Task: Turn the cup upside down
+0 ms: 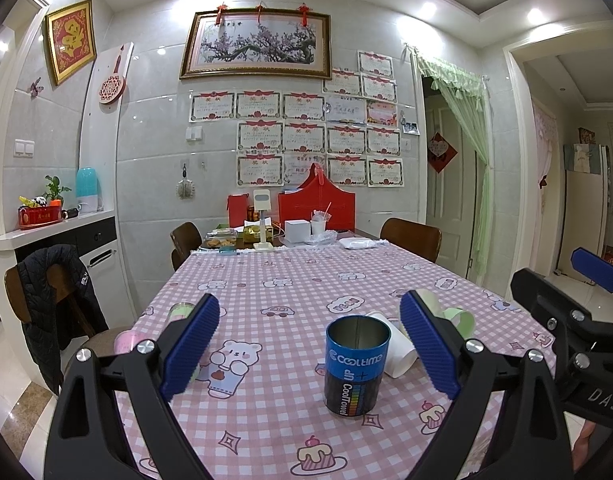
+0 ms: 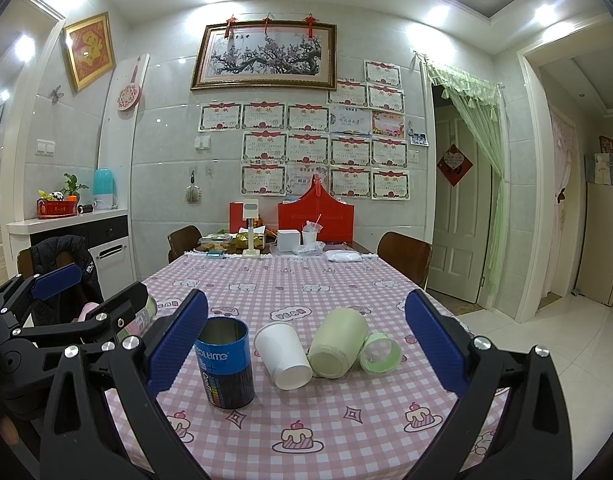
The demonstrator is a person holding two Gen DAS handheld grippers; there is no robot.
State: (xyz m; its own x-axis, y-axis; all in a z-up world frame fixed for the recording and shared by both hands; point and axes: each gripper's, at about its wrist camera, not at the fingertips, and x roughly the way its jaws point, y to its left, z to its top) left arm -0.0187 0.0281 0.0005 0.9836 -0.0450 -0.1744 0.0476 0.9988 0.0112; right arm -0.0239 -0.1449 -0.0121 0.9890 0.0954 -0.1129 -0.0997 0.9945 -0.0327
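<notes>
A family dining room at home.
A table in a pink checked cartoon cloth [image 2: 306,292], wooden chairs [image 2: 404,254], a framed plum-blossom painting [image 2: 264,56] and award certificates [image 2: 304,148] on tiled walls.

1. The blue tin can [image 1: 357,364] standing upright near the table's front edge carries "COOLTIME" in white on its blue band, and "CoolTower" running sideways on the dark part below.
2. The black gripper body [image 1: 598,394] at the right edge of the left wrist view shows the letters "DAS".
3. The certificates [image 2: 306,148] on the far wall are too small to read.
</notes>
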